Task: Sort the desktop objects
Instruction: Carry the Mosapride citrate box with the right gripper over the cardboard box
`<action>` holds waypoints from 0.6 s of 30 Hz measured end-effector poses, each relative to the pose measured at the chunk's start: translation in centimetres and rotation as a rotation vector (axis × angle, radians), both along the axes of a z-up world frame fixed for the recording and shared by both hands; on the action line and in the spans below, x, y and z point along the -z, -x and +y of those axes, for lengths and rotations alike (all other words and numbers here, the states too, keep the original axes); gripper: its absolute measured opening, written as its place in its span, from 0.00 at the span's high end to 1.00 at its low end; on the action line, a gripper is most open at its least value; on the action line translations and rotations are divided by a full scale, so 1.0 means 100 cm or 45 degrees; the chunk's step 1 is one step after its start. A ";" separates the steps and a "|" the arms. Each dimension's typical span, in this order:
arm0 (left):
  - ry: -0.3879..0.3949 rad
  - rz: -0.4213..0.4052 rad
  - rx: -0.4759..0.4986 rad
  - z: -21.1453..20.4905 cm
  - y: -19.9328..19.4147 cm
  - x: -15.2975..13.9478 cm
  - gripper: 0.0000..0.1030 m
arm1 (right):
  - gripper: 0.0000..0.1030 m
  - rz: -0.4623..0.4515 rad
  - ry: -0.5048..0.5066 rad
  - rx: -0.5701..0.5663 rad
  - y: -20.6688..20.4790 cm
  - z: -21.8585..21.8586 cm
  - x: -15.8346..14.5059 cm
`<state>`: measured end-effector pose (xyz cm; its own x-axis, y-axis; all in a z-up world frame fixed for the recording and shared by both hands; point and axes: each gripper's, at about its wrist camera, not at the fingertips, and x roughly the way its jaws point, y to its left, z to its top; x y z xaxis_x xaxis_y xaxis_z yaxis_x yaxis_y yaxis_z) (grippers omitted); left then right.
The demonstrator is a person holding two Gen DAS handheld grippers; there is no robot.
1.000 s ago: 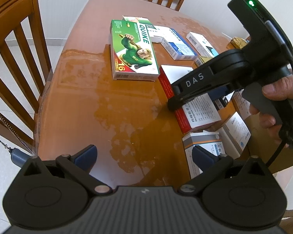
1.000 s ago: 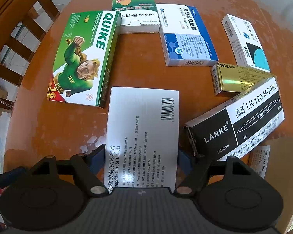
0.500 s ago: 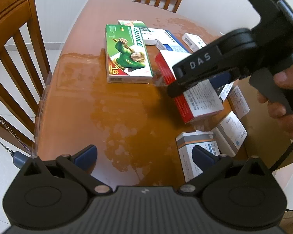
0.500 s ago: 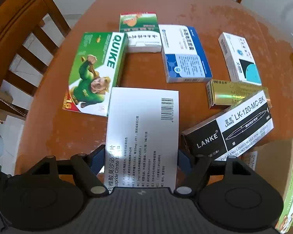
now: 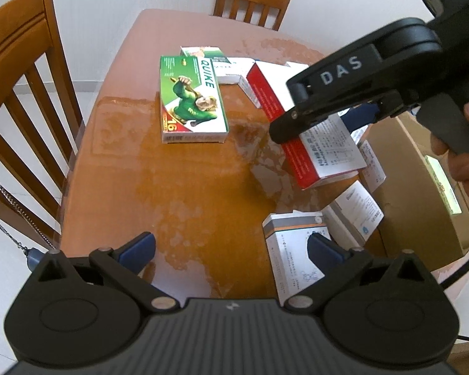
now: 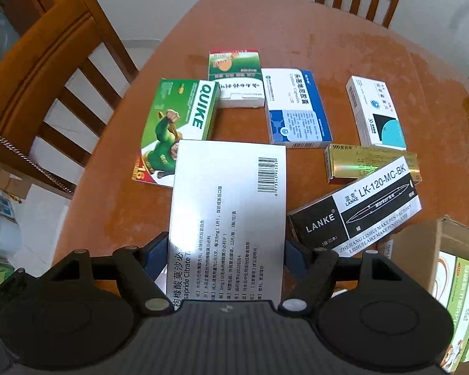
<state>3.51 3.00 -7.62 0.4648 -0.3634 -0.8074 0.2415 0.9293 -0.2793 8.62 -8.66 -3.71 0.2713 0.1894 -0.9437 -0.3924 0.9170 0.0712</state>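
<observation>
The right gripper (image 6: 226,257) has the white-and-red medicine box (image 6: 228,215) clamped across its width, blue fingers (image 6: 154,254) pressed to both long edges, and the box hangs in the air above the brown surface (image 6: 297,40), tilted nose-down. From the left wrist view you can see it clear of the wood, red side showing, held under the black DAS-marked tool.

The left gripper (image 5: 231,250) hovers low over bare surface with its fingers spread wide and nothing between them. A grey-and-orange box (image 5: 292,250) lies just under its right-hand finger.

Now the risks. The grip sits at the near end of the box, so most of it sticks out past the fingers; a quick swing could make it pivot or slip. It is thin card too, so a hard squeeze may buckle it.

Directly below and ahead lie the green QUIKE box (image 6: 175,131), the blue-and-white box (image 6: 297,109) and the black LANKE pen box (image 6: 356,206). A low carry would clip them and scatter the row.

The cardboard carton (image 6: 447,243) at the right looks the likely destination; its raised flap could catch the overhanging end on the way in.
</observation>
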 end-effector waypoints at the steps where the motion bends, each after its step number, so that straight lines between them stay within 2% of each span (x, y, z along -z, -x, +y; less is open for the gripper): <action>1: -0.004 -0.006 -0.007 0.000 0.001 -0.002 0.00 | 0.23 -0.004 -0.008 -0.003 0.002 -0.002 -0.003; 18: -0.086 -0.053 -0.074 -0.023 0.019 -0.031 0.00 | 0.23 -0.036 -0.181 -0.056 0.026 -0.047 -0.051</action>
